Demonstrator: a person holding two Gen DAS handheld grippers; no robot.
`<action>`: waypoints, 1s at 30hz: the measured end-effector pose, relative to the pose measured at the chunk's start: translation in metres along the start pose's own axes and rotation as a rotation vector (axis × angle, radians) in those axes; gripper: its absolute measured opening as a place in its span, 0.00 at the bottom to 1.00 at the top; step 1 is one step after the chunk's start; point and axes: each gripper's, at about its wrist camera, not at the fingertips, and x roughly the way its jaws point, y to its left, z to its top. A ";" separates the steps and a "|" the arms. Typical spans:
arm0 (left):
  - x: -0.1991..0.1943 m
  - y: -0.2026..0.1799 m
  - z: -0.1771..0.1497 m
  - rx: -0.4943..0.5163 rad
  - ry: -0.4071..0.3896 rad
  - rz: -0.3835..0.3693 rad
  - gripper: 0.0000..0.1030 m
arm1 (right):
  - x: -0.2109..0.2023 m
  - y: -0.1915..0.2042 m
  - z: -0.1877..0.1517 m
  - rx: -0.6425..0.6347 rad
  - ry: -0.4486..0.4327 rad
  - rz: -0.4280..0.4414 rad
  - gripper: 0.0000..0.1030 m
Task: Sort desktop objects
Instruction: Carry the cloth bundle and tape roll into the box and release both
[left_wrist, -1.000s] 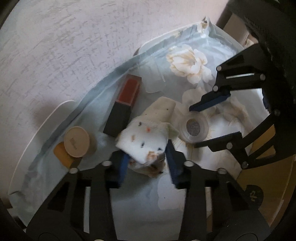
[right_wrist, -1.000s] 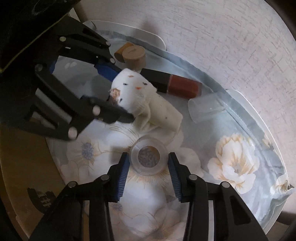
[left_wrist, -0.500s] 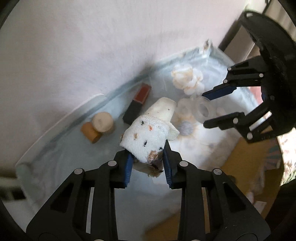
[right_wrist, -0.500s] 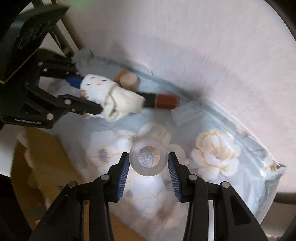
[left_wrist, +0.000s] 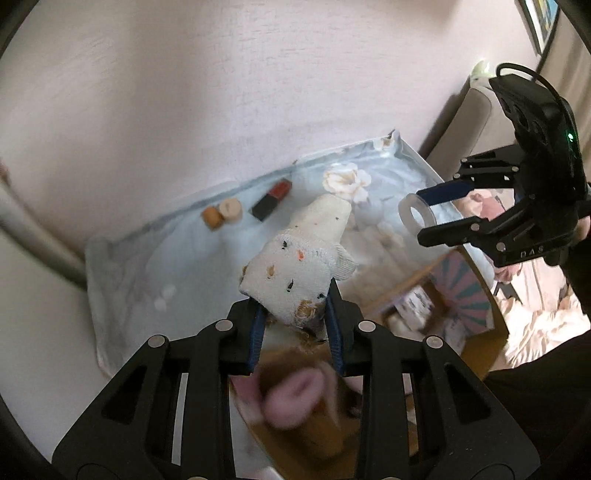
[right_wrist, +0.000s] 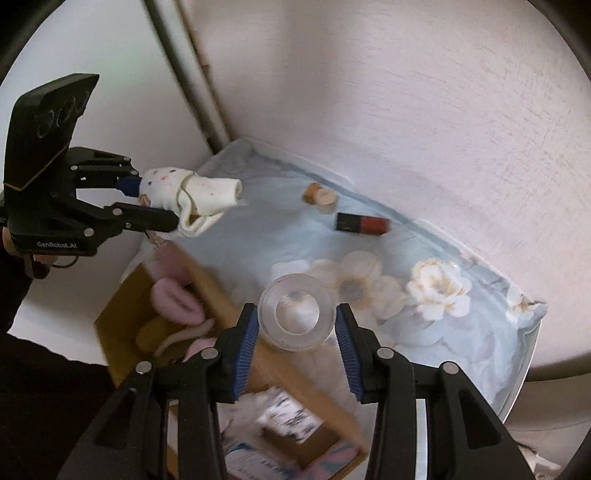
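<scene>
Left gripper (left_wrist: 295, 325) clamped on sock (left_wrist: 299, 269), aloft over box (right_wrist: 122, 306) at six o'clock, likely for dropping. Right gripper (right_wrist: 295, 328) pinching clear cup (right_wrist: 295, 317). Farther, lipstick (right_wrist: 362, 224) lying at twelve o'clock.

Pale pink textured wall (right_wrist: 424, 110); possibly a framed picture (left_wrist: 543, 18) upper right.

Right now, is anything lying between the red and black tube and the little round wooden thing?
No. In the right wrist view, only bare flowered cloth shows between the tube and the wooden piece.
</scene>
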 end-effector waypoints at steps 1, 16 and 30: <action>-0.003 -0.002 -0.009 -0.020 0.000 -0.006 0.25 | 0.001 0.007 -0.005 -0.003 0.001 0.005 0.38; 0.013 -0.035 -0.112 -0.246 0.053 0.052 0.25 | 0.026 0.060 -0.084 0.110 0.047 0.098 0.38; 0.018 -0.033 -0.123 -0.279 0.092 0.083 0.25 | 0.033 0.067 -0.096 0.095 0.074 0.124 0.38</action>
